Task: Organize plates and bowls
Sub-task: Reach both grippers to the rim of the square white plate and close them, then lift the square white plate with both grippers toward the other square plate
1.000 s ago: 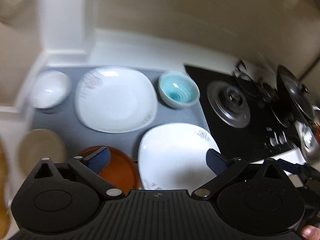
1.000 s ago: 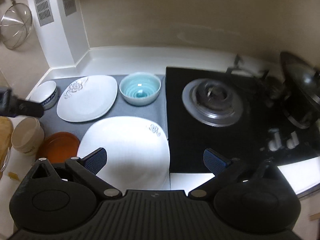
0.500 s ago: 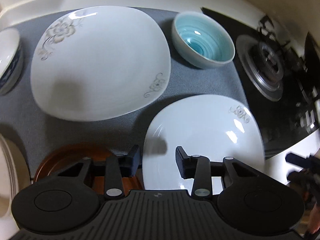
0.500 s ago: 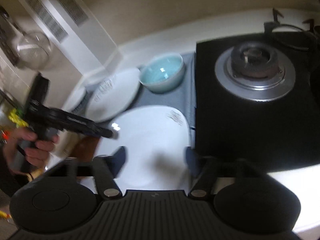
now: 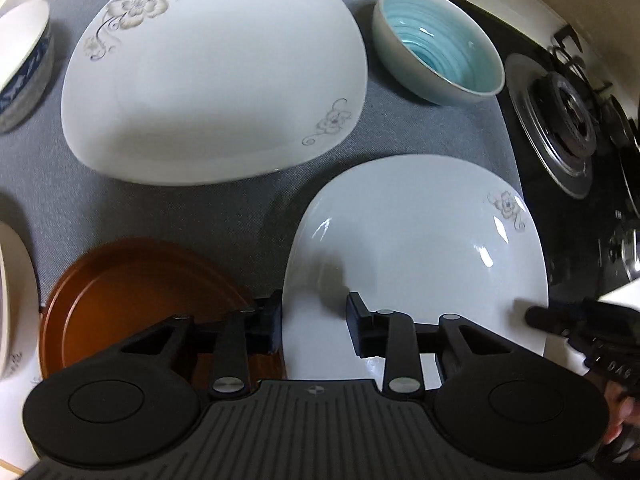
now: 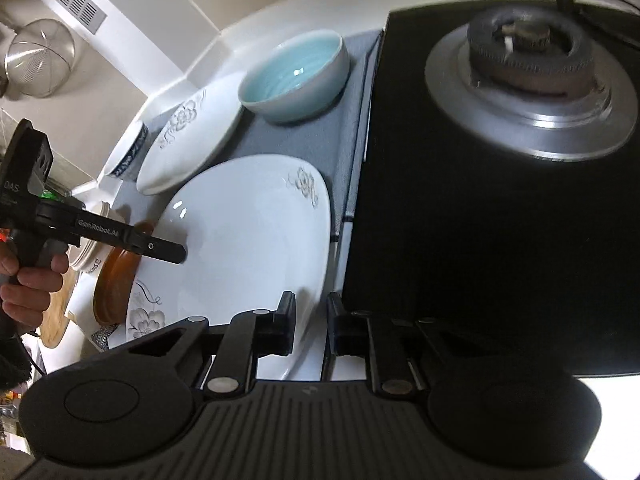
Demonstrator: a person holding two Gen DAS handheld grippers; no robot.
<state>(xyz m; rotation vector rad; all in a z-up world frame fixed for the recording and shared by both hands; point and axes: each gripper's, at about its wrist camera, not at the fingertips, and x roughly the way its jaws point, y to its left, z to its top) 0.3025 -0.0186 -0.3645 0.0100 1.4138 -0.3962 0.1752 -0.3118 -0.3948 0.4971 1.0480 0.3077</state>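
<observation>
Far left on the grey mat (image 5: 248, 216): a blue-patterned bowl (image 5: 24, 60), cut off by the edge of the view. Next along, a brown plate (image 5: 132, 300) at the near side and, behind it, a large flowered white plate (image 5: 212, 76).

Then the left gripper (image 5: 314, 322), pointing steeply down and straddling the left rim of the near white plate (image 5: 420, 248). One finger (image 5: 274, 320) outside the rim, just beside the brown plate; the other over the plate's inner face. Narrowed, having just been closing with that rim in between. Cannot tell whether pressing on it or merely close around it.

Behind the near white plate, a teal bowl (image 5: 440, 44), apart from both white plates.

At the near white plate's right rim, the right gripper (image 6: 310, 324), likewise just been closing and now pinched tight on that rim. One finger over the plate, the other outside it, next to the black stove (image 6: 480, 240). Furthest right, a steel burner (image 6: 536, 80) on that stove.
</observation>
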